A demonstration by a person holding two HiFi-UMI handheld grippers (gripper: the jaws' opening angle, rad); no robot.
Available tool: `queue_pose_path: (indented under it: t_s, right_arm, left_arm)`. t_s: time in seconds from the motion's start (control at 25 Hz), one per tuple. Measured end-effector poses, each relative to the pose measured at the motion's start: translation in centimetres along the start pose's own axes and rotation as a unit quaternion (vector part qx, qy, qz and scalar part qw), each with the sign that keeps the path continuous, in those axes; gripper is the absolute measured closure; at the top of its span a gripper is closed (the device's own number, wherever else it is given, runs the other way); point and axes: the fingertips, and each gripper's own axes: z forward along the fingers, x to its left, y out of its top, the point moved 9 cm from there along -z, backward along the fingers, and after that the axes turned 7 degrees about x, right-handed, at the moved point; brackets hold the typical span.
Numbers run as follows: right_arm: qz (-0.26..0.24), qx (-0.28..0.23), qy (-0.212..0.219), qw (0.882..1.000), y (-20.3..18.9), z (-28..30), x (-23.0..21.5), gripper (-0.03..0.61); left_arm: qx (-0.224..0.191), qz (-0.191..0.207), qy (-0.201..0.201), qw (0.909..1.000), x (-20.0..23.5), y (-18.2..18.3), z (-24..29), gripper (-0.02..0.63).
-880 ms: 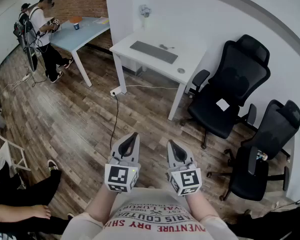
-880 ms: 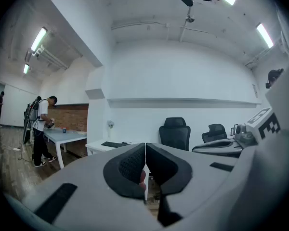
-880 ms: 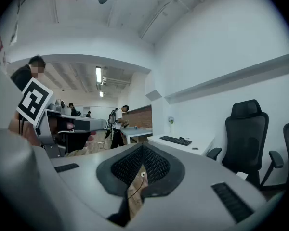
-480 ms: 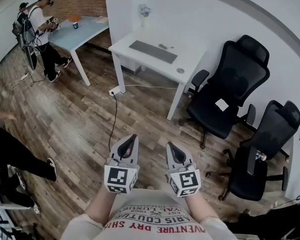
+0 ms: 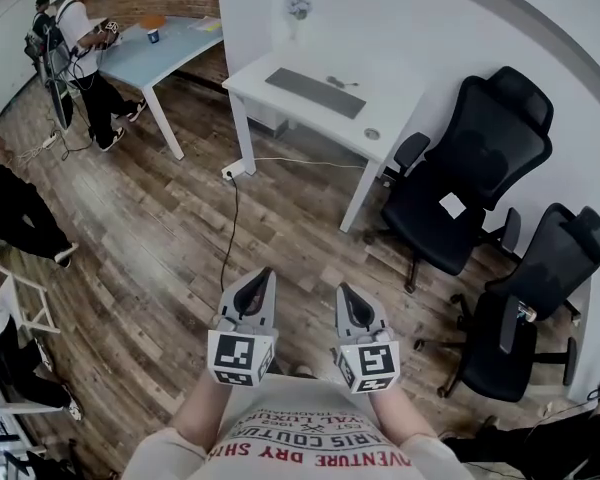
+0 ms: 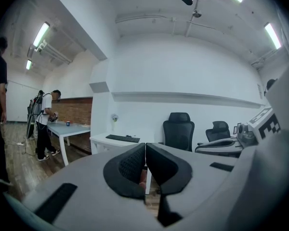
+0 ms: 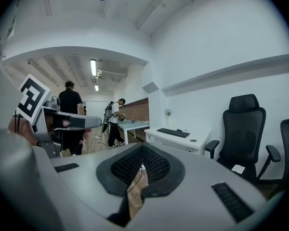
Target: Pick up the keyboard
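Grey and flat, the keyboard [image 5: 315, 92] lies on the white worktop [image 5: 385, 108] by the wall. It is at twelve o'clock from the two claws and well apart from them. Its long side runs along the worktop's back half. A small round disc [image 5: 372, 134] rests near the front edge, at about four o'clock from the keyboard.

The left claw [image 5: 268, 271] is closed right up and has hold of nothing. In the left gripper view its black pads [image 6: 129, 165] meet along a thin seam, and the keyboard shows far beyond the tips. The right claw [image 5: 341, 288] is pressed together the same way and is also empty. In the right gripper view its ribbed pads [image 7: 127, 166] touch at the tip, with only floor visible below them. Both claws are held side by side, close to the person's chest, over the wood floor [image 5: 150, 248].

A black chair [image 5: 470, 178] stands just beside the worktop at two o'clock, and a second chair [image 5: 540, 288] is at three o'clock. A thin cable [image 5: 230, 223] runs across the floor from beside the worktop's leg toward the claws. At eleven o'clock a blue worktop [image 5: 175, 53] has a person [image 5: 85, 33] standing at it.
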Motion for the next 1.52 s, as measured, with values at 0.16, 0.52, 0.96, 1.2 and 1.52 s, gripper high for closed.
queue_pose_path:
  t_s: [0.16,0.52,0.96,1.2,1.52]
  right_arm:
    - [0.011,0.012,-0.006,1.000,0.7,2.6,0.1,0.554]
    - [0.020,0.019,-0.021,0.999,3.7,11.2,1.4,0.554]
    - [0.034,0.017,-0.058,0.998,8.1,22.9,6.2,0.554]
    - [0.025,0.034,-0.049,0.998,9.0,27.9,7.5,0.554]
    - [0.025,0.035,-0.028,0.999,10.0,34.7,3.2,0.554]
  left_arm:
    - [0.006,-0.003,0.003,1.0000,2.5,0.4,1.4,0.586]
    - [0.004,-0.007,-0.012,0.9999,11.0,2.6,6.4,0.586]
    - [-0.001,-0.011,-0.047,0.9989,24.7,4.7,11.3,0.586]
    - [0.009,-0.030,-0.047,0.9984,29.3,4.3,13.7,0.586]
    - [0.018,-0.034,-0.021,0.9991,31.6,5.0,19.9,0.586]
